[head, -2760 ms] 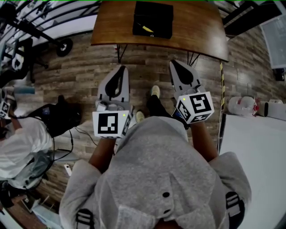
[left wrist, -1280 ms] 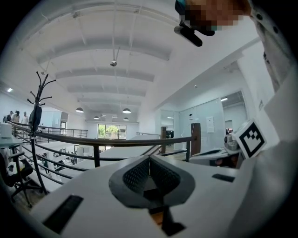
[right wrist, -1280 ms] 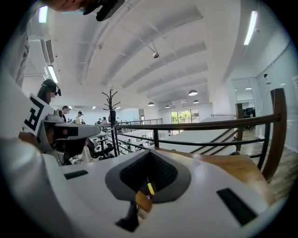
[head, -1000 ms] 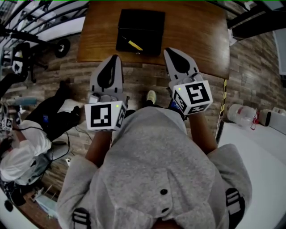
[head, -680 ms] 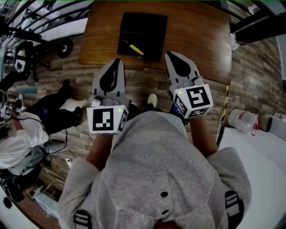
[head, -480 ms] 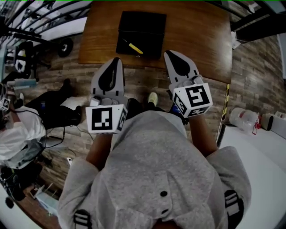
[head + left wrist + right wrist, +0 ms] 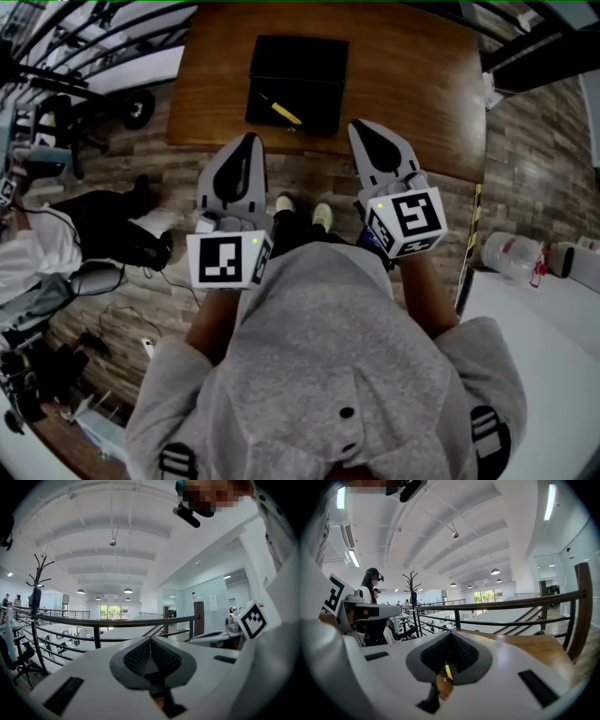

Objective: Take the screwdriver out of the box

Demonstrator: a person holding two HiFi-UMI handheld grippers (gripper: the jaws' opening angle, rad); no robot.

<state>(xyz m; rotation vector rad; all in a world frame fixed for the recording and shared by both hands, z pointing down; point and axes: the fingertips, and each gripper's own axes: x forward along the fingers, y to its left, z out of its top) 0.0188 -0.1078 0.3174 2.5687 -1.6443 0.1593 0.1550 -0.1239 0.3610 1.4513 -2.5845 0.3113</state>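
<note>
Left gripper (image 7: 247, 150) is held clenched, empty, just short of the wooden table's (image 7: 412, 84) near edge. Screwdriver (image 7: 281, 111), slim with a yellow handle, is seen slanted in the near-left corner of the matte black box (image 7: 305, 61), probably rigid plastic. Right gripper (image 7: 364, 131) is likewise clenched and empty. Jaws should be opened first, then closed across the handle.

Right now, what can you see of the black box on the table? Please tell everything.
The black box looks rectangular, matte and dark all over; its material is unclear. It lies flat on the wooden table, near the edge closest to the person. A screwdriver with a yellow handle lies slanted in its near part. Nothing else touches it.
</note>
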